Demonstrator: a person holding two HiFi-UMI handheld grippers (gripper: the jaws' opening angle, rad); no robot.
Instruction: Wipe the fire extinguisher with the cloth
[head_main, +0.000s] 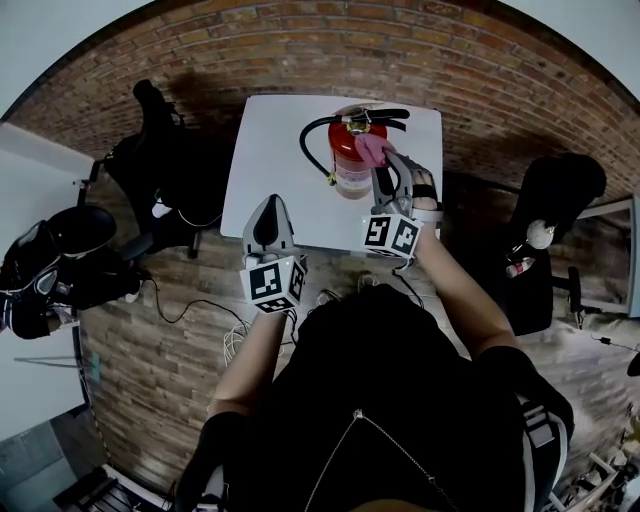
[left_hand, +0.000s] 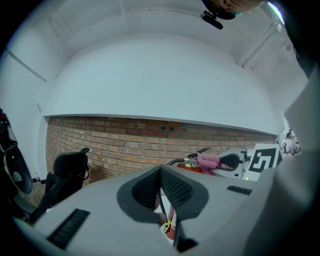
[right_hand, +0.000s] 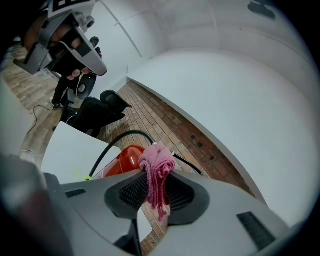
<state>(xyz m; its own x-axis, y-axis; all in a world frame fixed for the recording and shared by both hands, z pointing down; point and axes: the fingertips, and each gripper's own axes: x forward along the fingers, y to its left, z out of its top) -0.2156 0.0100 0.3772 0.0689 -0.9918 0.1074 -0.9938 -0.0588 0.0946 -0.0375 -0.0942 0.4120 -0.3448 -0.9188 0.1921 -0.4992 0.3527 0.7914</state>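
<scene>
Pink cloth (right_hand: 157, 170), folded into a thick wad, is pinched between the jaws of the right gripper (right_hand: 156, 182), with a loose end hanging below the pads. In the head view the cloth (head_main: 372, 150) rests against the upper part of the fire extinguisher (head_main: 350, 160), just beside the valve head; whether it is pressed firmly or only touching cannot be confirmed. The step in hand appears to be the wipe itself, at or near its start on the top of the cylinder. The fire extinguisher stands upright on the white table (head_main: 270, 140), toward the far right portion of the top. Its body is red and glossy, with a pale label band lower down, a black lever assembly (head_main: 385, 116) on top and a black hose (head_main: 312, 140) looping out to its left side; a yellow tie (right_hand: 82, 174) shows near the hose. The left gripper (head_main: 268, 215) hangs above the near edge of the table, well apart from the cylinder; its jaws are pressed together with nothing between them. The next move likely calls for drawing the cloth down or around the curved body with steady contact. Because the cylinder is tall and unsupported, sideways pressure could tip or slide it; the left gripper may be needed to brace it. The hose and lever are probable snag points for the hanging cloth end.
</scene>
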